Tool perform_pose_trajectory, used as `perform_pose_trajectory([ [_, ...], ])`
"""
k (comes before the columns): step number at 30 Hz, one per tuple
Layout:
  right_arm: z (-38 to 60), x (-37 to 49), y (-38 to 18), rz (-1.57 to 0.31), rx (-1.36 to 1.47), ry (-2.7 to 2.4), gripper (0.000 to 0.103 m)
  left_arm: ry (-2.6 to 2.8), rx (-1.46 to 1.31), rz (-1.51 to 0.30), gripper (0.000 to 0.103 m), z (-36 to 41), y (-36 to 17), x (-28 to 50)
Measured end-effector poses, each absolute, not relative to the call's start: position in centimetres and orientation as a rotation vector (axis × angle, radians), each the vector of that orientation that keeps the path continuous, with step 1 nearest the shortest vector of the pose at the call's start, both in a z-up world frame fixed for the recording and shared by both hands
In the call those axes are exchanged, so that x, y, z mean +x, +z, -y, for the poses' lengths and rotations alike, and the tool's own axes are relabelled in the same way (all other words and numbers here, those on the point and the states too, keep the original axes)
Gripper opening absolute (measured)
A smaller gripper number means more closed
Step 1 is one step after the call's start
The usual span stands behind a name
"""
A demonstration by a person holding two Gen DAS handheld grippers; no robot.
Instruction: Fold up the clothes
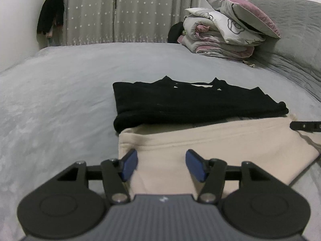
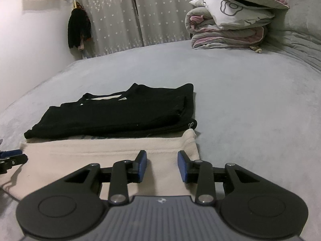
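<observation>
- Grey bedding (image 1: 60, 92) covers a wide bed that fills both wrist views, with star-patterned curtains (image 1: 128, 10) hanging behind it and a pale wall to the left.
- At the far right of the bed sits a stack of folded quilts and pillows (image 1: 226, 30) in white, grey and dusty pink, one pillow tilted on top.
- Dark clothing (image 1: 51, 14) hangs on the wall beside the curtains.
- A cream garment (image 1: 210, 140) lies flat on the bed nearest the cameras, folded into a broad rectangle with a seam line running across it; its near right corner juts out to a point.
- A black garment (image 1: 190, 102) lies folded just beyond it, resting partly on the cream one's far edge; its folded layers look neat, and a strip of pale fabric shows in the neck opening at the far side.
- Left gripper (image 1: 161, 165) hovers over the near left part of the cream garment, blue pads (image 1: 130, 164) spread apart and gripping nothing.
- Right gripper (image 2: 162, 165) hangs over the near right edge of the cream garment, its blue pads (image 2: 142, 165) also parted with only a gap between them; no cloth is pinched.
- Each gripper's tip shows at the edge of the other's view.
</observation>
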State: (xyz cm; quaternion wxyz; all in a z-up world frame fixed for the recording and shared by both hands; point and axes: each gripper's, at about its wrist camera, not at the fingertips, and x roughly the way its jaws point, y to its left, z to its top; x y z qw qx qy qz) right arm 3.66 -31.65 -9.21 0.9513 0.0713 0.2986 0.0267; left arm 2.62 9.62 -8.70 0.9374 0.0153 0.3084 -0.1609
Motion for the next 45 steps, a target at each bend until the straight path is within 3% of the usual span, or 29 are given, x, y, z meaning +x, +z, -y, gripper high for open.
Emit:
perform_pose_trajectory([
  [4,31.3,3.2,-8.6,-0.618,0.115,0.069,0.043,-0.341,0.04,-0.625,0.069,-9.4,-8.3,2.2],
  [7,31.0,2.7,-8.4,-0.621,0.1,0.084,0.045,-0.351,0.054,-0.616,0.071,-9.3,-8.0,1.6],
  [18,30.9,1.3,-7.1,-0.68,0.107,0.084,0.045,-0.315,-0.012,-0.744,0.073,-11.2,-6.3,0.9],
  [45,38.4,-1.1,-7.2,-0.946,0.642,0.057,0.045,-0.429,-0.44,-1.126,0.073,-18.3,-6.4,2.5],
])
